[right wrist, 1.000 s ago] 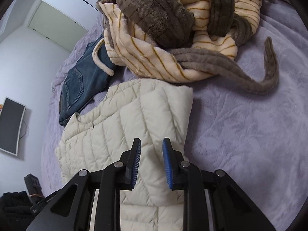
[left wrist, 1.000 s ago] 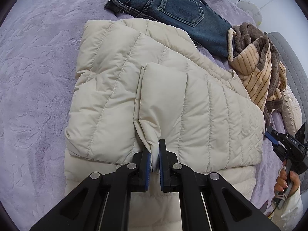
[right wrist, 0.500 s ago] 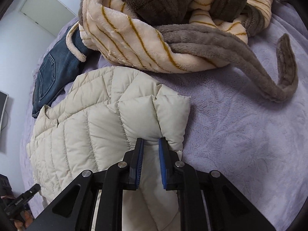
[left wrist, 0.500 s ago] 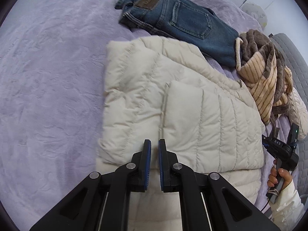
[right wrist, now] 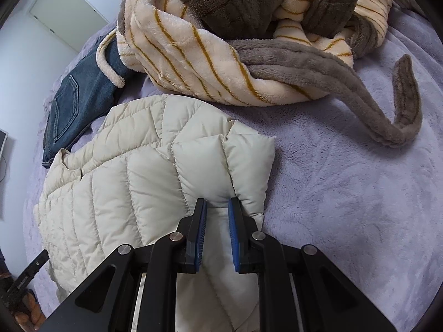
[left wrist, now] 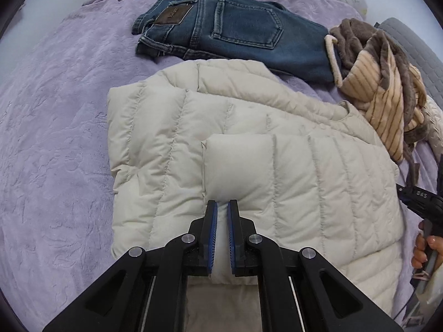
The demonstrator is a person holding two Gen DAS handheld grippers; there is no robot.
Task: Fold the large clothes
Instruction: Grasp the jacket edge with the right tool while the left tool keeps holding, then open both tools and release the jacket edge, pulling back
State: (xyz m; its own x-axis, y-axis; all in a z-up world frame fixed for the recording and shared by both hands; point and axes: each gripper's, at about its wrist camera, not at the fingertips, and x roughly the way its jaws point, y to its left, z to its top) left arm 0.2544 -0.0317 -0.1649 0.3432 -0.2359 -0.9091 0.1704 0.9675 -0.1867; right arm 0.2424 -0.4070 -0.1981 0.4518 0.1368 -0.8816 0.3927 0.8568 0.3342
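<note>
A cream quilted puffer jacket (left wrist: 249,144) lies flat on a purple bedspread (left wrist: 55,138), both sleeves folded over its body. My left gripper (left wrist: 222,207) hovers at the cuff end of the folded sleeve, its jaws a narrow gap apart with nothing between them. In the right wrist view the jacket (right wrist: 133,182) fills the lower left. My right gripper (right wrist: 217,204) is at the jacket's right edge with its jaws around a fold of cream fabric. The right gripper also shows at the right edge of the left wrist view (left wrist: 423,199).
Folded blue jeans (left wrist: 235,36) lie beyond the jacket. A cream and brown striped fleece robe (right wrist: 249,41) is heaped at the far right, its brown belt (right wrist: 360,91) trailing over the bedspread (right wrist: 346,193). A grey headboard (left wrist: 409,44) stands behind.
My left gripper let go of the sleeve cuff and backed off; the sleeve now lies flat. My right gripper came down onto the jacket's right edge and narrowed around the fabric.
</note>
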